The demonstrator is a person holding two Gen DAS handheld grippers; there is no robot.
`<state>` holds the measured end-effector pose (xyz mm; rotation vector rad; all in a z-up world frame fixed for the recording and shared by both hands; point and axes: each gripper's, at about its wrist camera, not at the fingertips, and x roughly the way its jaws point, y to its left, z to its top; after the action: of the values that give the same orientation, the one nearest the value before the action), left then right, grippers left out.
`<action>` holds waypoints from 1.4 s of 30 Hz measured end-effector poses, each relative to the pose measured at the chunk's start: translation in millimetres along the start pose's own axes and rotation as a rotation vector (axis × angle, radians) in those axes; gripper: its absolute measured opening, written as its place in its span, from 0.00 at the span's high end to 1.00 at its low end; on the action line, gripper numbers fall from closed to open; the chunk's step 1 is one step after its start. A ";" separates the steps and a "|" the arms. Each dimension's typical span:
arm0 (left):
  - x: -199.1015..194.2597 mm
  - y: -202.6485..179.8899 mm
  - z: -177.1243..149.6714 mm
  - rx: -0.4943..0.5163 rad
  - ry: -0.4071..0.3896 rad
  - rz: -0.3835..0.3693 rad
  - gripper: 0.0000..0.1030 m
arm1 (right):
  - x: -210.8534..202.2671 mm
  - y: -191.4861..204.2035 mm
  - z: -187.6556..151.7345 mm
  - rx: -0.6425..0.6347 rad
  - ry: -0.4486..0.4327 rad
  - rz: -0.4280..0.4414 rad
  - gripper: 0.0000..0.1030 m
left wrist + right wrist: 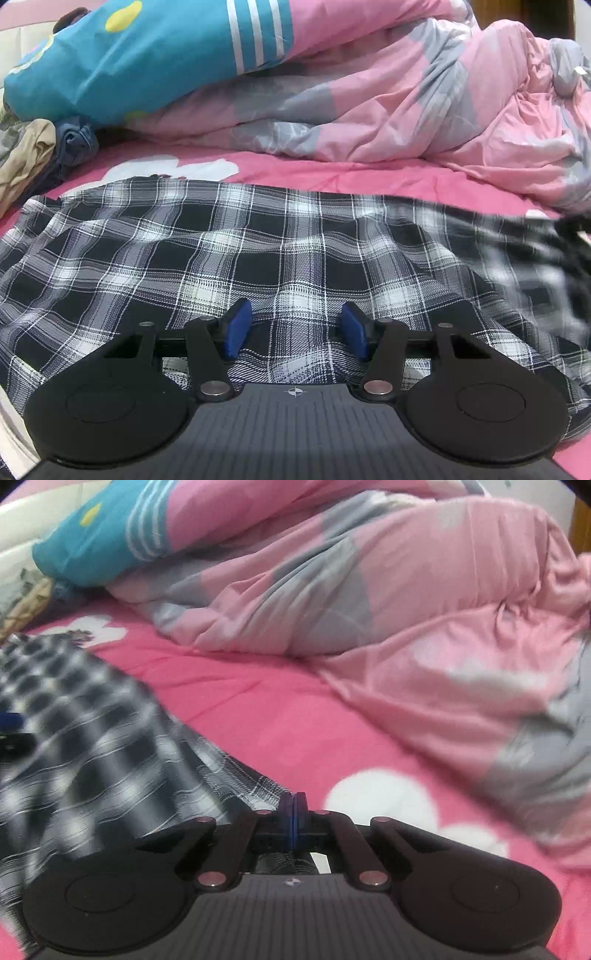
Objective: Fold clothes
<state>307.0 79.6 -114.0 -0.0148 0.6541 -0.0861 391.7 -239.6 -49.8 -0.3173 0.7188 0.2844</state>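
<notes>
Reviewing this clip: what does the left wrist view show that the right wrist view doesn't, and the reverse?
Left wrist only: the left tongs standing open over the spread plaid garment, blue pads apart, plus a dark blue bundle beside the beige clothes.
Right wrist only: the right tongs shut, with the garment's edge bunched right at them; whether they pinch it is unclear.
Both: the plaid garment, pink bedsheet, pink-grey quilt, teal pillow.

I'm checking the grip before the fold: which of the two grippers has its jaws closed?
The right gripper: its blue pads meet, at the edge of the plaid shirt. The left gripper stands open over the shirt.
</notes>
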 end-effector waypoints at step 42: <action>-51.4 -16.7 14.1 0.011 -0.144 -0.105 0.47 | -230.5 -143.3 -93.2 0.521 -0.140 -0.140 0.86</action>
<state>273.7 67.1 -70.9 -0.0439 0.5089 -0.1886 222.3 -439.3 67.6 0.1473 0.6042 -0.0197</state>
